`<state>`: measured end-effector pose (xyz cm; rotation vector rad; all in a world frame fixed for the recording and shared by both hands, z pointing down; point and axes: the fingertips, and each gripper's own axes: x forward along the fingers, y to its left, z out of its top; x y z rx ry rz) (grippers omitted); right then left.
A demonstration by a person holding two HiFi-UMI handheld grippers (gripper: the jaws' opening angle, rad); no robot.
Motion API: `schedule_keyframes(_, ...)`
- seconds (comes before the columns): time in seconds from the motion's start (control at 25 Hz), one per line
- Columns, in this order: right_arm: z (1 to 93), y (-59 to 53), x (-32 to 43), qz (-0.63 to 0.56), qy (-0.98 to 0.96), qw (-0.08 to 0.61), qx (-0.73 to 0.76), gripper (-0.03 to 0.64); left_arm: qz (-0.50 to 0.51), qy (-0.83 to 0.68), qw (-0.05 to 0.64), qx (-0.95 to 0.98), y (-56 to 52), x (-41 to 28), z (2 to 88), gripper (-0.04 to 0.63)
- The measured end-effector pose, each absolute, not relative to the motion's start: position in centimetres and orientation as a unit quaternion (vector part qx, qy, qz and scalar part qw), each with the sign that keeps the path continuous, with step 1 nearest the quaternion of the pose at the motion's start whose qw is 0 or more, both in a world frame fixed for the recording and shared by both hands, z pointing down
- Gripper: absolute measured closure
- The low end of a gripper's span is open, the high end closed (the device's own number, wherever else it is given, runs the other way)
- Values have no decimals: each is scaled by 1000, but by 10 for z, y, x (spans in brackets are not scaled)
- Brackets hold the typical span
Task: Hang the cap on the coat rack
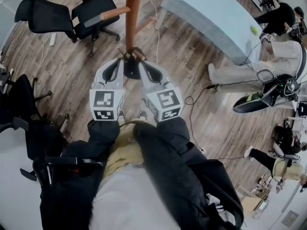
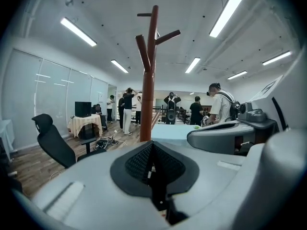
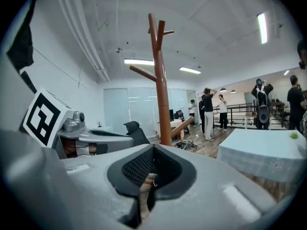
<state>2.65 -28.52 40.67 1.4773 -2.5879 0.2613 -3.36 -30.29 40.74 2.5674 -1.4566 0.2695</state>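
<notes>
The room is an open office with a wood-plank floor [image 1: 182, 56], white walls and strip lights on the ceiling.

Nearest, the person's dark sleeves [image 1: 158, 143] run forward to the two grippers, which are held side by side with their tips almost meeting. The left gripper [image 1: 123, 61] has its jaws together, the dark ribbed pads meeting in a line in its own view. The right gripper [image 1: 142, 63] is also closed, pad against pad. A small dark curved shape [image 1: 135, 51] lies at the tips in the head view, too small to name. I cannot tell from any view where the cap is.

Just beyond the tips stands the coat rack [image 1: 133, 13], a reddish-brown wooden pole with slanted pegs of the same wood. Only the head view shows its dark foot on the floor and one peg pointing left. Only the two gripper views show its top, where the pegs branch upward against the ceiling. Each gripper view also catches the other gripper at its edge.

Further off are a table under a pale blue cloth [image 1: 211, 18] with a small green thing [image 1: 253, 30] on it, black office chairs [image 1: 72, 16], cables on the floor and several people standing.

The only print visible is the black and white square markers on the cubes [image 1: 106, 104]; no words can be read.
</notes>
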Motion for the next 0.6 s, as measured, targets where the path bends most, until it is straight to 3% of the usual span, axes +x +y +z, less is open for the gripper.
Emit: schedule_keyframes(0.6, 353, -304, 35, 36, -856, 24, 516, 621, 63, -475, 44, 877, -311, -5, 362, 600)
